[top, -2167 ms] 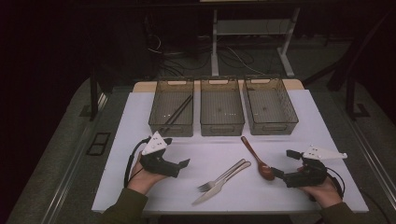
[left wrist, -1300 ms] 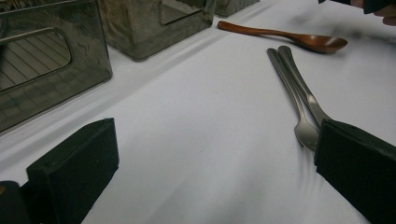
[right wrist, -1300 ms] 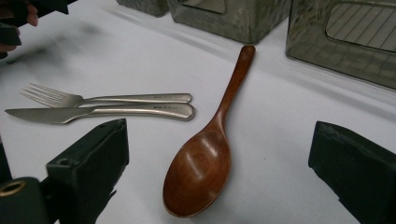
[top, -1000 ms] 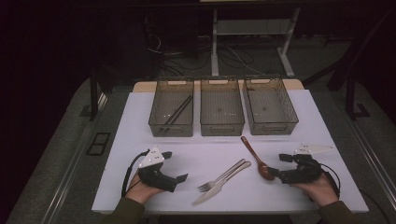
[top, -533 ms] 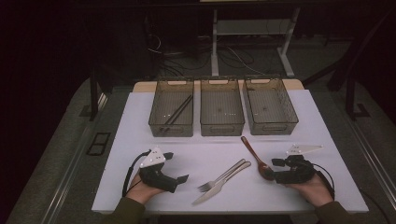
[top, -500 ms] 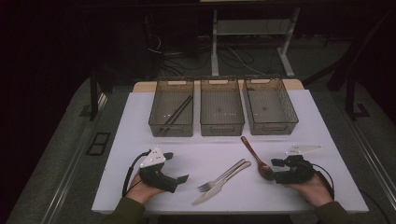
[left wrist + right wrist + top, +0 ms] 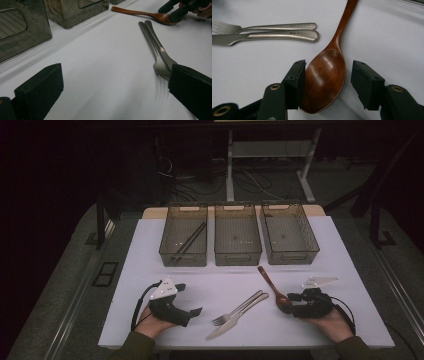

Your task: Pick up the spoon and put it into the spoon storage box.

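Spoon [image 7: 325, 77] bowl between right gripper [image 7: 328, 83] jaws (one touching)

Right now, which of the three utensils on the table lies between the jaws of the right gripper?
The brown wooden spoon: its bowl sits between the open jaws of the right gripper. The metal fork and knife lie together farther left, apart from it.

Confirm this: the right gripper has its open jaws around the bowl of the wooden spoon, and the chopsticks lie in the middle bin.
One thing is wrong. The chopsticks lie in the left bin, not the middle one, as the high view shows. The rest stands: the right gripper has its open jaws around the bowl of the wooden spoon.
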### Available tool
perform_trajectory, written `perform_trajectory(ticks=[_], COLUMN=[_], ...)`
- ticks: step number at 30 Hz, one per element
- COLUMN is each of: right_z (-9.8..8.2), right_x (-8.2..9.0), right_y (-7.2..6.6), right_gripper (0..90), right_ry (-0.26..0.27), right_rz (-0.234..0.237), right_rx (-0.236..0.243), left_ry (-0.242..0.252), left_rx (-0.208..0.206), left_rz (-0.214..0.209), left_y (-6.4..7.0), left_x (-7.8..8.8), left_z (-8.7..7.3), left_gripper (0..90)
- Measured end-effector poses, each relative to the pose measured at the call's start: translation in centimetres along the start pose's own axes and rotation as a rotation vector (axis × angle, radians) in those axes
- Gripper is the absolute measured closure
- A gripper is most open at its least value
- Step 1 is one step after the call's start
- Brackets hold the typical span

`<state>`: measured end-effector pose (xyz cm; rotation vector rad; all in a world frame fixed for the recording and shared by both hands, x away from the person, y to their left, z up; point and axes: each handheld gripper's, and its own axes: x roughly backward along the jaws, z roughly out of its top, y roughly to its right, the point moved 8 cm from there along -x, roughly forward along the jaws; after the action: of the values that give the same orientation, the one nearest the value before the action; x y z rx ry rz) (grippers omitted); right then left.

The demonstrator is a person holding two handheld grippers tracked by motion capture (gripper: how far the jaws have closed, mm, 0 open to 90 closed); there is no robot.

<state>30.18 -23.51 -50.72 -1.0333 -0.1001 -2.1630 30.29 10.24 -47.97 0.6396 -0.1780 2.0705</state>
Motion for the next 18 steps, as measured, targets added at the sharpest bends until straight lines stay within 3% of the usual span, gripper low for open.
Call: perform_trajectory(ticks=[18], right_z=[0.04], right_x=[-0.11], right_y=[-0.51], right_gripper=[54.6], right_ry=[-0.031], right_rz=[-0.055], right_rx=[0.013], left_ry=[-0.003], left_rx=[-0.001], left_rz=[-0.003], left_y=[0.05], left_x=[0.0], left_z=[-0.02], left_gripper=[0.0])
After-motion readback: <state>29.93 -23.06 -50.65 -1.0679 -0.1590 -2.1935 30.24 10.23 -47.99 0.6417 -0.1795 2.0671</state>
